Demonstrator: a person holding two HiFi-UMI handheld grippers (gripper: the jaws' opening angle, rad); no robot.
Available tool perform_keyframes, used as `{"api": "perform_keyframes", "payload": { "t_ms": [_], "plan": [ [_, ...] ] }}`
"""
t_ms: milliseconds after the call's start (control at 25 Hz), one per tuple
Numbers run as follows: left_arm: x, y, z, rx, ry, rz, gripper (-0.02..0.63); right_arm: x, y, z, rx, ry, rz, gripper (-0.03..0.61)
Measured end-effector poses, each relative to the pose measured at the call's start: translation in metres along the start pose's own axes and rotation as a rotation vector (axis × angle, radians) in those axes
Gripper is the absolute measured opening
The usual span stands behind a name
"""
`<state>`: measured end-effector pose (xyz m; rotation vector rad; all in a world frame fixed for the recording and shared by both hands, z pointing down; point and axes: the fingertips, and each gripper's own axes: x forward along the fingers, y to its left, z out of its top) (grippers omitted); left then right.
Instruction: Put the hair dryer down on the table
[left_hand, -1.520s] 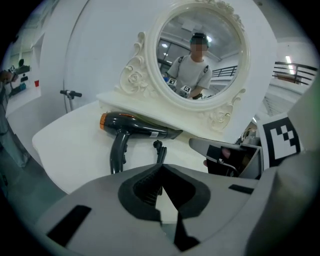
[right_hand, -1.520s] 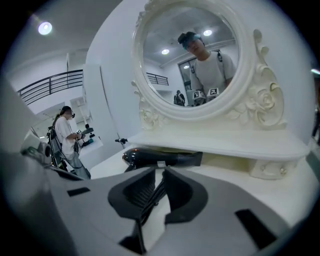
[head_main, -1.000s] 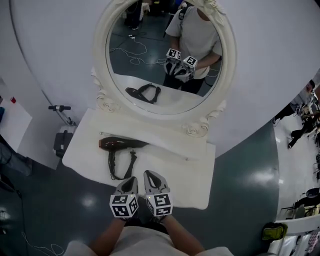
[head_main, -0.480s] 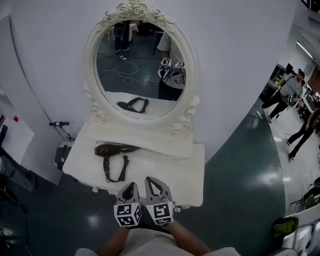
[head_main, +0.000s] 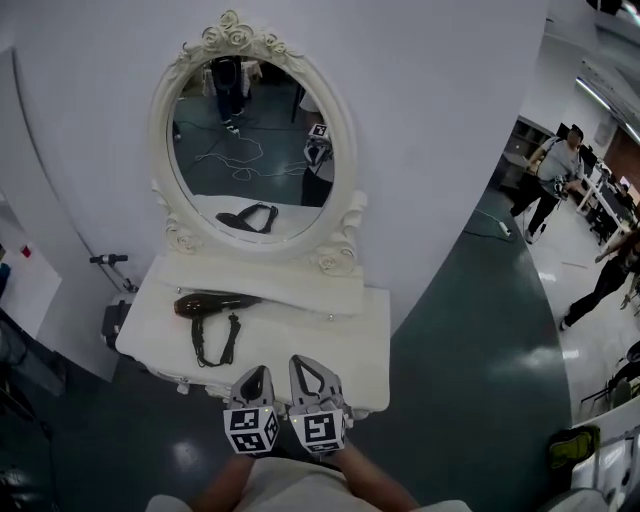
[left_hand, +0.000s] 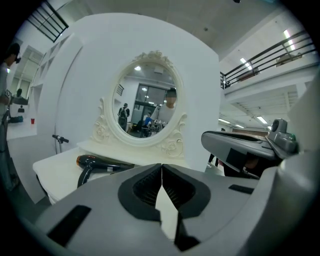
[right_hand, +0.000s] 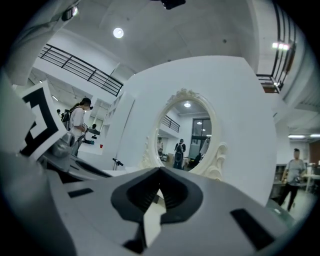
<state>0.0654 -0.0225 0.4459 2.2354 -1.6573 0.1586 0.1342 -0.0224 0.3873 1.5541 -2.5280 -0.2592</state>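
Observation:
The black hair dryer (head_main: 215, 303) lies on its side on the white dressing table (head_main: 330, 335), barrel to the left, its cord (head_main: 215, 342) looped in front of it. The left gripper view also shows the hair dryer (left_hand: 100, 163) resting on the tabletop, well ahead of the jaws. My left gripper (head_main: 257, 374) and right gripper (head_main: 303, 363) hang side by side in front of the table's near edge, clear of the dryer. Both are shut with nothing between the jaws, as seen at the left gripper's (left_hand: 161, 166) and the right gripper's (right_hand: 160, 171) tips.
An oval mirror (head_main: 245, 150) in an ornate white frame stands at the table's back against a white curved wall. A stand with a black handle (head_main: 110, 260) is left of the table. People (head_main: 548, 180) stand far off at the right on the dark floor.
Both grippers have drawn back and up from the table, staying shut and empty. The table and mirror look smaller and farther off. The hair dryer has not moved.

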Motion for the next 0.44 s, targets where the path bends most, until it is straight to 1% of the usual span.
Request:
{"api": "perform_keyframes", "payload": {
  "t_ms": [80,440],
  "plan": [
    [0.001,-0.009,0.0,0.001,0.0,-0.007,0.008,-0.006,-0.007,0.0,-0.009,0.001,-0.01,0.015],
    [0.007,-0.044,-0.008,0.033,0.016,-0.056,0.008,-0.025,-0.038,-0.015,0.012,0.036,-0.063,0.015]
  ]
}}
